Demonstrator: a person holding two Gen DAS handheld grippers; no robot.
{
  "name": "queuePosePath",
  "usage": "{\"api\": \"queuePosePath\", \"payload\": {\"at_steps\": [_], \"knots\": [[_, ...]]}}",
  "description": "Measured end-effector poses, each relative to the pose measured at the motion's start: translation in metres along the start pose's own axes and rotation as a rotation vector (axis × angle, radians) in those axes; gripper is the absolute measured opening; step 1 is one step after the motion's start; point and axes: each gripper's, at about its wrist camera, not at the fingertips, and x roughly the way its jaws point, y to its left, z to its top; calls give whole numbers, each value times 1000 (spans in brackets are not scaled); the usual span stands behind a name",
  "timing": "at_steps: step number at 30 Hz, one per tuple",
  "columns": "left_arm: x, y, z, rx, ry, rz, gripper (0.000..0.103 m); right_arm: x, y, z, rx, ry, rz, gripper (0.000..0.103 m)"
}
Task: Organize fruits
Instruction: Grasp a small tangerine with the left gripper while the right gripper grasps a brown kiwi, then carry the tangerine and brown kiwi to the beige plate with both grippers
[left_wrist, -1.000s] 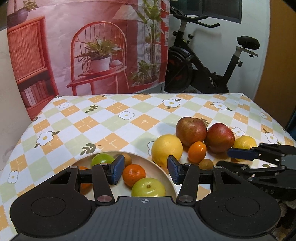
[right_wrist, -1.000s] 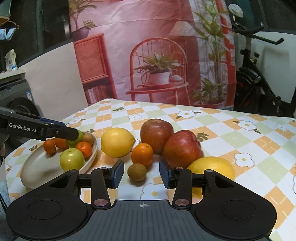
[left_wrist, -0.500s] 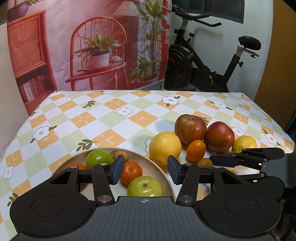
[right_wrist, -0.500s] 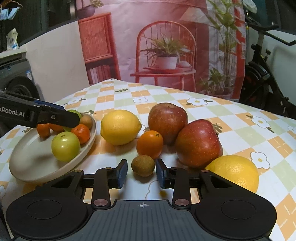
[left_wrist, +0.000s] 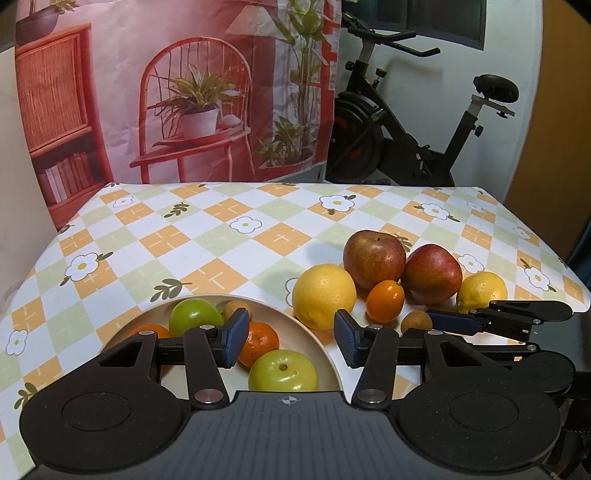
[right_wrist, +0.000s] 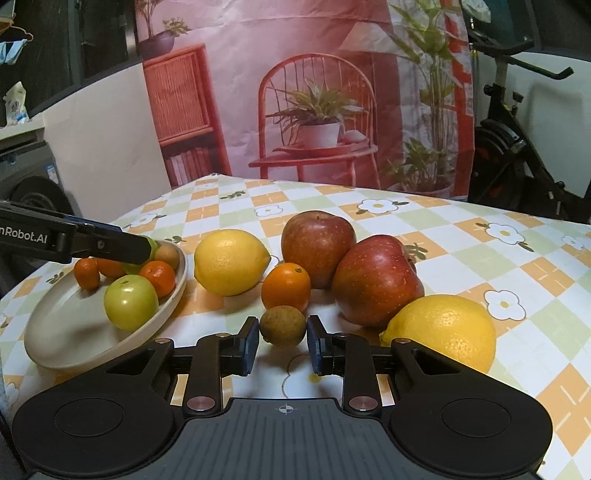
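**Right tongs close in on the brown fruit**

Narrowed since the earlier frame, the right tongs (right_wrist: 282, 343) now bracket the brown fruit (right_wrist: 283, 325) on the surface (right_wrist: 461, 229), pads just beside it, contact unclear. Left tongs (left_wrist: 288, 338) hang open above the plate (left_wrist: 314, 341).

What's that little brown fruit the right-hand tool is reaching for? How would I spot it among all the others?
Start at the beige plate on the checked tablecloth, then look right to the loose cluster of apples and lemons. At its near edge, just in front of the small orange fruit, lies the little brown fruit, between the right gripper pads. It is the smallest of the cluster, dull brown and rough-skinned.
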Motion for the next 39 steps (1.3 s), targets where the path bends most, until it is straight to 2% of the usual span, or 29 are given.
{"api": "queuePosePath", "payload": {"at_steps": [9,16,20,27,30,35,39], "knots": [[0,-4,0,16,-6,-26,53,-8,-1,-4,7,-9,-1,26],[4,-11,-2,32,4,-79,53,-24,-5,-12,7,0,-11,26],[12,-24,2,74,13,-110,50,-38,-10,-18,10,-7,-17,26],[35,-57,12,184,-1,-171,46,-55,-35,-26,124,-49,-44,26],[51,-66,13,207,25,-163,46,-56,-42,-28,170,-56,-37,26],[65,-72,13,229,51,-162,45,-56,-39,-29,151,-55,-31,26],[73,-74,14,245,69,-165,37,-56,-42,-28,171,-57,-23,26]]}}
